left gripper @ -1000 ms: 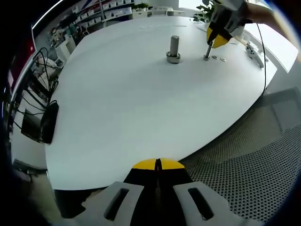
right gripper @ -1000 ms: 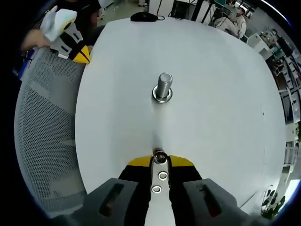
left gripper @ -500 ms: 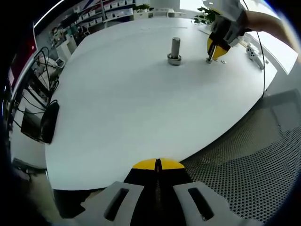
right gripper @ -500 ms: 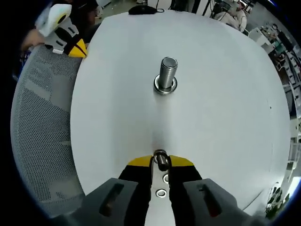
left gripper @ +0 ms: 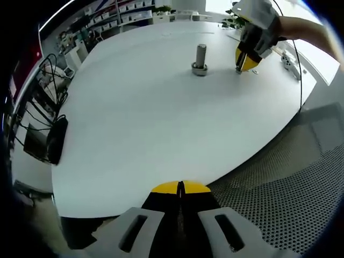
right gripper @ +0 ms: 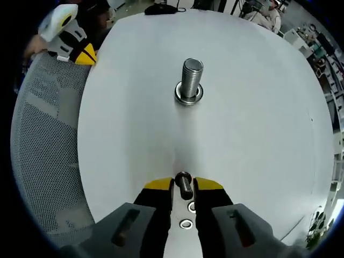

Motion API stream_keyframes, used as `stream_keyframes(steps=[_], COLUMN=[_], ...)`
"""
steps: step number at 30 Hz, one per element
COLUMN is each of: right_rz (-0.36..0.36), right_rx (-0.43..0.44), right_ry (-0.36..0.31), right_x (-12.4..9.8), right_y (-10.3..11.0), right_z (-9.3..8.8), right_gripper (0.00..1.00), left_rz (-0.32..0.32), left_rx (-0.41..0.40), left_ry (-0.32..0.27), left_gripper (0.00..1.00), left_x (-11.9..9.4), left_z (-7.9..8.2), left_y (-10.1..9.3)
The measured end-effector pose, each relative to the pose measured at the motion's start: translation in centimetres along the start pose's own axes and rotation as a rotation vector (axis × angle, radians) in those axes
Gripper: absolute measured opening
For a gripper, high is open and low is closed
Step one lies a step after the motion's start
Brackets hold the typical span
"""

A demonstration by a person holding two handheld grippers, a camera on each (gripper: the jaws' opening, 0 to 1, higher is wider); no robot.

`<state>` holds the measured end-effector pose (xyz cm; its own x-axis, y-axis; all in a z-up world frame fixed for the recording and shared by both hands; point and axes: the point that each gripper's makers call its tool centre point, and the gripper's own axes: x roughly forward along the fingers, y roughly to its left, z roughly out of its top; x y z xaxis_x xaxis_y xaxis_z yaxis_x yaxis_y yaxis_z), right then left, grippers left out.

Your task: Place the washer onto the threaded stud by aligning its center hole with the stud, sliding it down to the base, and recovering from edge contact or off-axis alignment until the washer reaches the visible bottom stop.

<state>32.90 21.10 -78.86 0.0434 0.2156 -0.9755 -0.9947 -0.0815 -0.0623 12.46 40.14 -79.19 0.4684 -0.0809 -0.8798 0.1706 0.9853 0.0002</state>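
Two flat silver washers are lying on the white counter between the right gripper's slightly parted fingers, near side of the upright threaded steel stud. Left gripper is sitting with fingers pressed together, holding nothing.

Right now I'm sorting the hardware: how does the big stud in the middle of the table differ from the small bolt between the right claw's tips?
The big stud is thick, with a washer around its base; the small bolt is thin. The stud stands free mid-table; the bolt sits between the right claw tips. Both are upright metal.
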Motion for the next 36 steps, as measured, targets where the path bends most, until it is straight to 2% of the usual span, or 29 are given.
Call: stream_keyframes(steps=[14, 18, 29, 36], right_rz=[-0.025, -0.019, 0.008, 0.02], right_rx=[0.061, 0.105, 0.183, 0.195], right_ry=[-0.046, -0.055, -0.037, -0.023], right_x=[-1.1, -1.2, -0.9, -0.9], right_y=[-0.2, -0.3, 0.0, 0.2], right_z=[-2.0, -2.9, -5.9, -6.8], right_gripper=[0.22, 0.22, 0.23, 0.23], left_rz=[0.001, 0.001, 0.002, 0.003], left_rx=[-0.003, -0.002, -0.004, -0.003], left_ry=[-0.005, -0.001, 0.001, -0.001], left_gripper=[0.0, 0.0, 0.0, 0.0], left_x=[-0.1, -0.1, 0.0, -0.1], left_z=[0.1, 0.1, 0.0, 0.0], left_y=[0.0, 0.0, 0.0, 0.0])
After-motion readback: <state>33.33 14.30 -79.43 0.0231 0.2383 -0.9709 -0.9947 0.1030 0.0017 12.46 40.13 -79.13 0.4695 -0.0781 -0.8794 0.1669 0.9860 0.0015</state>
